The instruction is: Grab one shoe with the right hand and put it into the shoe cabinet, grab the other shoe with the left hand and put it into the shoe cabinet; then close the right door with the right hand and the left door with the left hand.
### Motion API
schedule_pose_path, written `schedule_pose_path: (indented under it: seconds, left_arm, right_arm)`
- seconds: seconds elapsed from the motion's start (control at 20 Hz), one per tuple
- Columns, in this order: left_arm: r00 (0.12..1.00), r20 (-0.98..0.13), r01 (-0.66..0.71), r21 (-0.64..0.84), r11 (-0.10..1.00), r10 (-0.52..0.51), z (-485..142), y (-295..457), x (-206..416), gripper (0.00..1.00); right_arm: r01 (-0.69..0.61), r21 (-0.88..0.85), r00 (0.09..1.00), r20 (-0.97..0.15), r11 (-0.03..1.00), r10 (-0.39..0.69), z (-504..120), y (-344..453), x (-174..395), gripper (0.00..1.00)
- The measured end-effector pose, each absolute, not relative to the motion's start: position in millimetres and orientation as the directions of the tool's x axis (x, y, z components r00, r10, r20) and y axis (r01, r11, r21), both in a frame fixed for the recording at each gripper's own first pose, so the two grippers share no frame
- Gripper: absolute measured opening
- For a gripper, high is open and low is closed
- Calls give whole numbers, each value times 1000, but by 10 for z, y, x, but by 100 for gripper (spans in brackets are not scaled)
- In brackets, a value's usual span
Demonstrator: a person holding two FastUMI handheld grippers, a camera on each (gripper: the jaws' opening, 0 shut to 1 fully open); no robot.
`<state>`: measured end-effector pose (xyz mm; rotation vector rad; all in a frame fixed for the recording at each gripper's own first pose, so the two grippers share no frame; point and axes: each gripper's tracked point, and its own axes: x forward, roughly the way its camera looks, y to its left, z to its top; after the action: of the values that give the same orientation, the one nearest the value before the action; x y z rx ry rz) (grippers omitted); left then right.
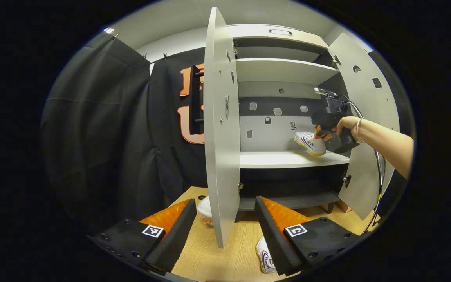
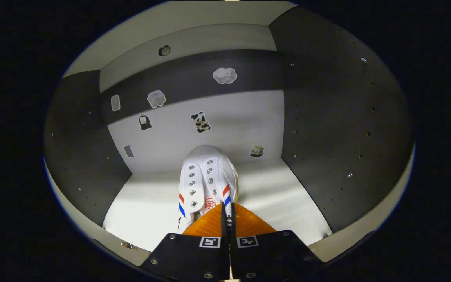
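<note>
In the right gripper view my right gripper (image 2: 226, 209) is shut on the rear rim of a white shoe (image 2: 206, 180) with red and blue stripes, toe pointing at the cabinet's back wall, over the pale shelf (image 2: 280, 203). The left gripper view shows that gripper (image 1: 319, 135), held by a hand, with the shoe (image 1: 309, 143) at the right end of the middle shelf (image 1: 276, 158). My left gripper (image 1: 225, 201) is open and low over the wooden floor. The other white shoe (image 1: 264, 256) lies there, partly hidden by one finger (image 1: 272, 231) and the left door.
Both cabinet doors stand open: the left door (image 1: 219, 137) is edge-on right before my left gripper, the right door (image 1: 366, 117) swings out behind the person's forearm (image 1: 386, 141). Upper shelves (image 1: 284, 68) are bare. Black cloth (image 1: 104, 137) hangs at the left.
</note>
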<state>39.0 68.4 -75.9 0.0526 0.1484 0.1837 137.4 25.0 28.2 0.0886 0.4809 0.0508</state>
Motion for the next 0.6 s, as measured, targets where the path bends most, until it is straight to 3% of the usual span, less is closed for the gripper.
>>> schedule_pose_path:
  seconds: [0.2, 0.6]
  left_arm:
    - [968, -148, -194, 64, 979, 201, -781, 734, 439, 97]
    - [967, -164, -187, 61, 980, 194, -844, 681, 432, 96]
  right_arm:
    - [-25, 93, 872, -485, 995, 67, 146, 265, 1462, 1]
    - [-52, 103, 911, -403, 993, 90, 439, 249, 1309, 25]
